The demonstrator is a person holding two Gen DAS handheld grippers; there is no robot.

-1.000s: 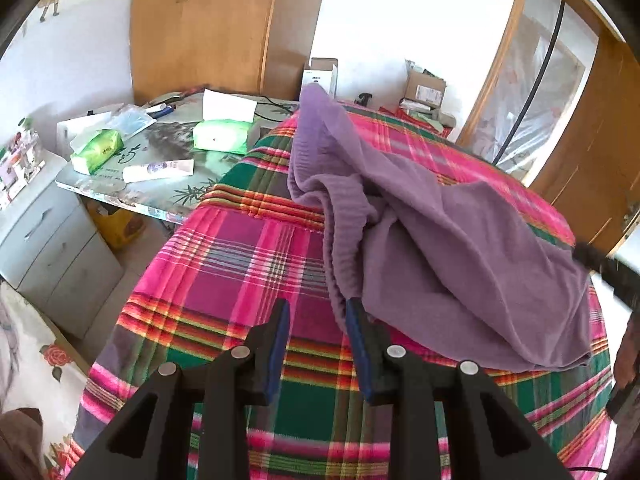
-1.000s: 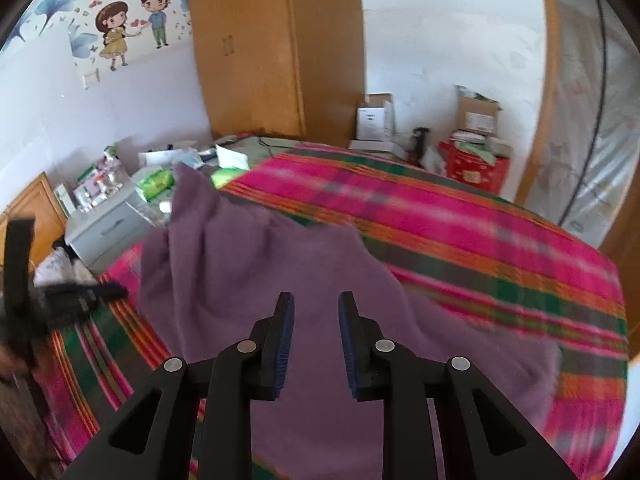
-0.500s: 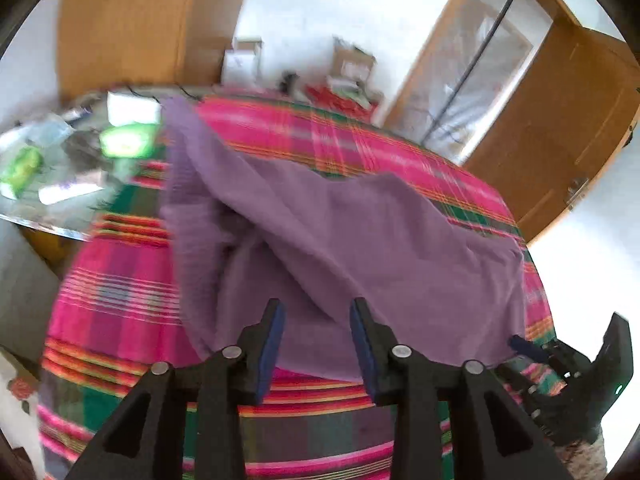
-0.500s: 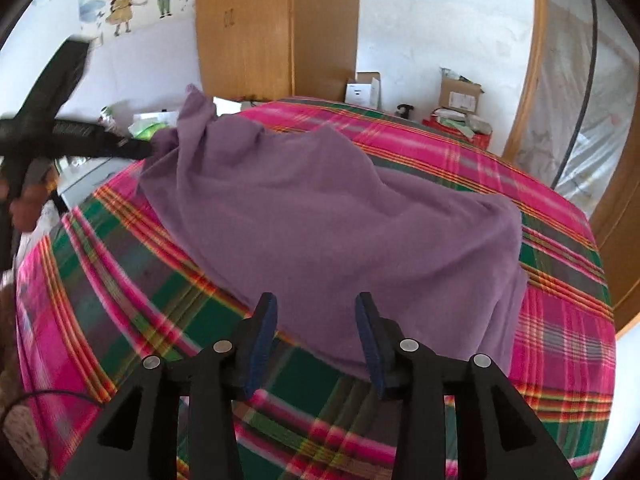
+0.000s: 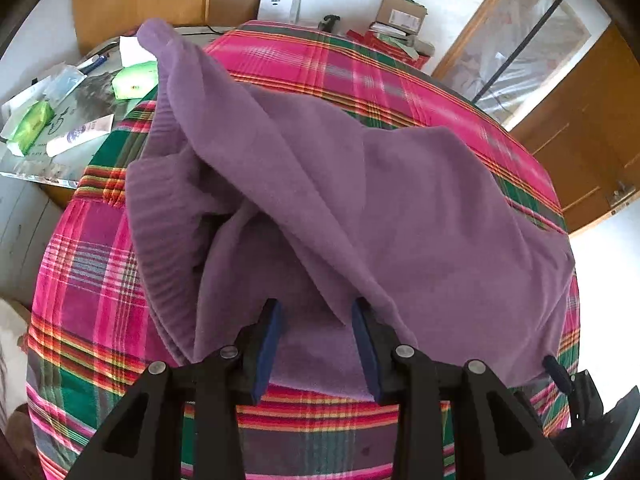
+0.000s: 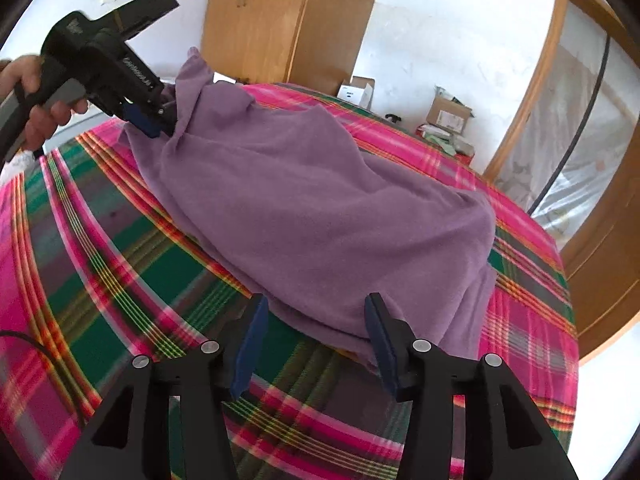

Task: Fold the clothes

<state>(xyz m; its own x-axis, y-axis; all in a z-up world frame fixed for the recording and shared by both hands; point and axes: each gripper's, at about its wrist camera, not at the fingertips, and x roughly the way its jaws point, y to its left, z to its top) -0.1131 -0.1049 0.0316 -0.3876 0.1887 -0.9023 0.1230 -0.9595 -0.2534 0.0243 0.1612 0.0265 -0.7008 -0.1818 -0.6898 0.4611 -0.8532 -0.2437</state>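
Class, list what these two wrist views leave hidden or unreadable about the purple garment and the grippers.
- Purple garment: its kind; bunched folds hide the shape in both views.
- Right gripper: only a tip shows at the left wrist view's lower right edge.
- Left gripper: the right wrist view cannot show whether its pads press the cloth; fabric covers the tips.
- Plaid bedcover under the garment: hidden.

Your purple fleece garment (image 5: 400, 208) lies rumpled across the plaid bed, ribbed hem bunched at its left.
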